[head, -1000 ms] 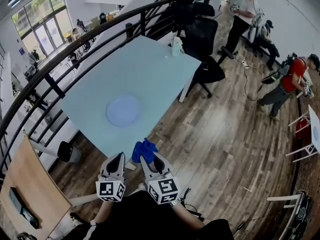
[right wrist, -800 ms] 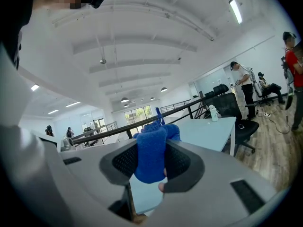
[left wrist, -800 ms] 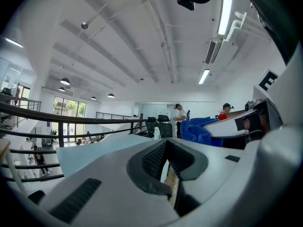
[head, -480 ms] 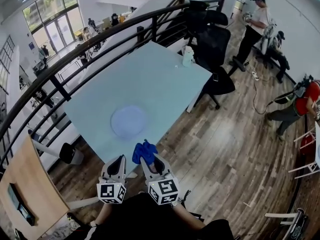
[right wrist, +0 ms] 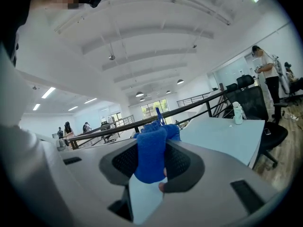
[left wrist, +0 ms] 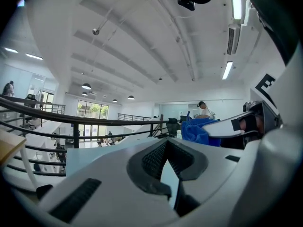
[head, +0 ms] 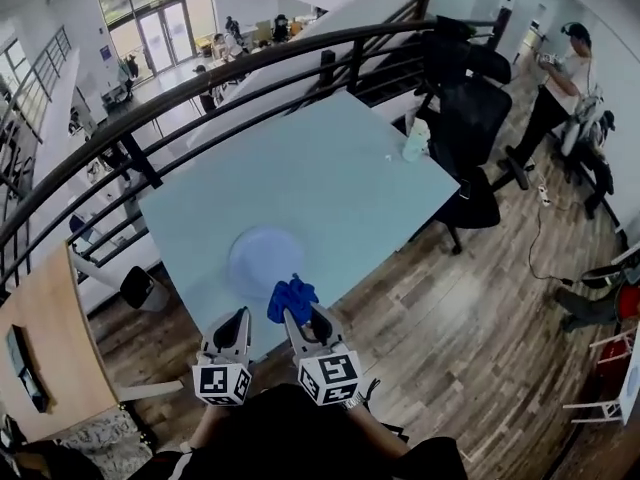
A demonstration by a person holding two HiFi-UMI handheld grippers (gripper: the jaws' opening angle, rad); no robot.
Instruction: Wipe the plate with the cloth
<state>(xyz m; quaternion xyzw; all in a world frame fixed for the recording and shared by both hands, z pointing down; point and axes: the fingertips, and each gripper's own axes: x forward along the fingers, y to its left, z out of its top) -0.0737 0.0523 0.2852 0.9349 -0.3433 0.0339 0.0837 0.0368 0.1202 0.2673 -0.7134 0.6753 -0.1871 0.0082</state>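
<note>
Plate point(head: 265, 258) is lying flat on the pale blue worktop point(head: 300, 158), in the lower middle of the head view, close to the worktop's near corner. It is round and pale blue, nearly the same colour as the surface under it.

Below the plate and slightly to its left, the left gripper point(head: 232, 320) is hovering at the worktop's edge. Its fingers point(left wrist: 151, 159) are meeting at the tips, with only a thin wedge of gap behind them, and they are holding nothing.

Just to its right, the right gripper point(head: 300, 318) is pointing the same way. Its fingers point(right wrist: 124, 162) are clamping a blue cloth point(head: 292, 298), which is bunching up past the tips. In the head view the cloth is showing just below the plate's lower right rim; whether it is touching the plate cannot be told.

Further right, at the worktop's far right corner, a white bottle point(head: 416, 140) is standing upright. Beyond that corner a black chair point(head: 468, 118) is sitting on the wooden floor point(head: 470, 298). In the upper right of the frame a person point(head: 558, 93) is standing, well apart from the worktop.
</note>
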